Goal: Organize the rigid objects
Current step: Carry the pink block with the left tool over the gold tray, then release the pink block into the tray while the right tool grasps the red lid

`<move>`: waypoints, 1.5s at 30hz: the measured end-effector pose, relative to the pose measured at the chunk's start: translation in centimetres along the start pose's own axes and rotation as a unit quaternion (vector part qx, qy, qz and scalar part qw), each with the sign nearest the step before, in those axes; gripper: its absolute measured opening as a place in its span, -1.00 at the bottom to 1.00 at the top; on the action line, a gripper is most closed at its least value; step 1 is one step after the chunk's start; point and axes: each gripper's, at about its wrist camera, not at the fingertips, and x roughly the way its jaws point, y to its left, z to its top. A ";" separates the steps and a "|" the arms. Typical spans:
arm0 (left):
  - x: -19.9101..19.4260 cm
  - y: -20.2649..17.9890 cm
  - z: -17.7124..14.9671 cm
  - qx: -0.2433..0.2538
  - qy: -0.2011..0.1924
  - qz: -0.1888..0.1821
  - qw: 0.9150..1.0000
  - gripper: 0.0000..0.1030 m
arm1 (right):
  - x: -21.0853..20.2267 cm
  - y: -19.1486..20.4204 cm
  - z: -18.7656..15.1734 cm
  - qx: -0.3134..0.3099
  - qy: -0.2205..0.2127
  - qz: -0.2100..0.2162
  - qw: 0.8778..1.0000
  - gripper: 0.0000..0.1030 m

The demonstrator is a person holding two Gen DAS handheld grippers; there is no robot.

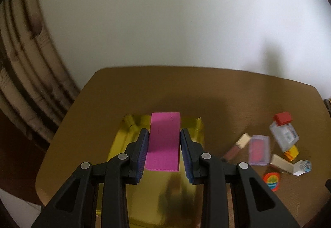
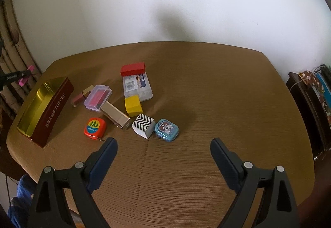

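The left gripper (image 1: pixel 164 135) is clamping a pink block (image 1: pixel 164 141) between its 2 blue pads, holding it in the air above the gold-lined toffee tin (image 2: pixel 44 110). That tin is sitting open at the left edge of the brown table (image 2: pixel 206 93), its red outer wall facing the middle.

The right gripper (image 2: pixel 163 145) is hovering over the near part of the table with its jaws standing wide apart and nothing between them.

The other pieces are lying in a loose cluster between the tin and the table's centre. A red block (image 2: pixel 133 68) is resting on the far end of a clear plastic case (image 2: pixel 137 87). A yellow block (image 2: pixel 133 106) is sitting just in front of that case. A small clear box with a pink insert (image 2: pixel 98 97) is lying nearer the tin, touching a gold rectangular tube (image 2: pixel 115 116). A dark red tube with a pale cap (image 2: pixel 81 96) is lying just beside the small box, on the tin's side. Toward the near edge, an orange tape measure (image 2: pixel 95 126), a black-and-white zigzag block (image 2: pixel 143 125) and a blue tin (image 2: pixel 166 129) are lying in a row, the zigzag block touching the blue tin.
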 end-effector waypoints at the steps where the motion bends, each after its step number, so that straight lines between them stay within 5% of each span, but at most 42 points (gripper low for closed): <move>1: 0.4 0.6 -0.3 -0.004 0.004 0.002 1.000 -0.46 | 0.1 0.1 0.0 -0.002 0.000 0.000 1.000 0.82; 15: 7.7 4.1 -3.7 -0.048 0.078 -0.010 0.996 -0.46 | 1.3 0.9 -0.4 -0.020 0.017 -0.015 1.000 0.82; 28: 13.9 2.4 -1.4 -0.004 0.140 0.017 0.990 -0.46 | 2.8 1.0 -0.5 -0.028 0.039 -0.020 0.999 0.82; 45: 16.7 1.8 -2.1 -0.007 0.155 0.032 0.987 -0.35 | 4.7 0.8 -1.0 -0.027 0.064 -0.017 0.997 0.82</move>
